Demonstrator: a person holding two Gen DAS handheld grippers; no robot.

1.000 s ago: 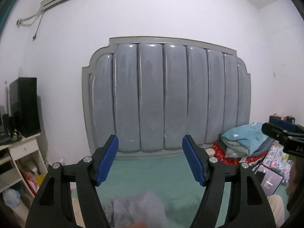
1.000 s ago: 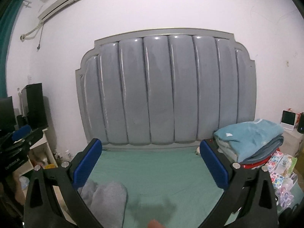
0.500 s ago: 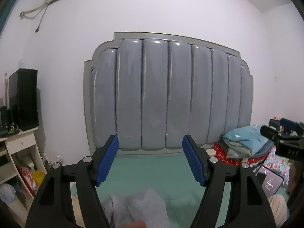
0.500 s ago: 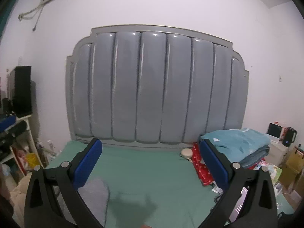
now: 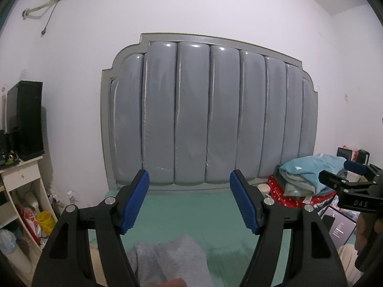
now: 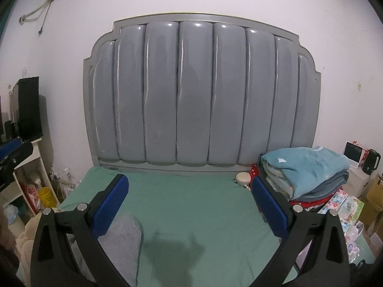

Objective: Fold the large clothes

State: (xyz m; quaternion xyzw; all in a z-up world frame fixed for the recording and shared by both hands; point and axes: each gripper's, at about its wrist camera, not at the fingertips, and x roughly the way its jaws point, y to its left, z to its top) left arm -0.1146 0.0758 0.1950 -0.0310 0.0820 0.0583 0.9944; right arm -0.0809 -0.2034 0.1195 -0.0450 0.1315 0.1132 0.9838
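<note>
A grey garment lies crumpled on the green bed sheet, low in the left wrist view between the fingers' bases. The same grey garment shows at the lower left of the right wrist view, partly behind the left finger. My left gripper stands open above the bed with nothing between its blue pads. My right gripper is open too, wider, over bare sheet. The right gripper's body shows at the right edge of the left wrist view.
A grey padded headboard backs the bed. Folded teal blankets are stacked at the right on red fabric. A white shelf with a black speaker stands at the left. A tablet and patterned packs lie at the right.
Both cameras have tilted downward, so more of the bed and the grey garment is in view. The right gripper has shifted right. Both stay open.
</note>
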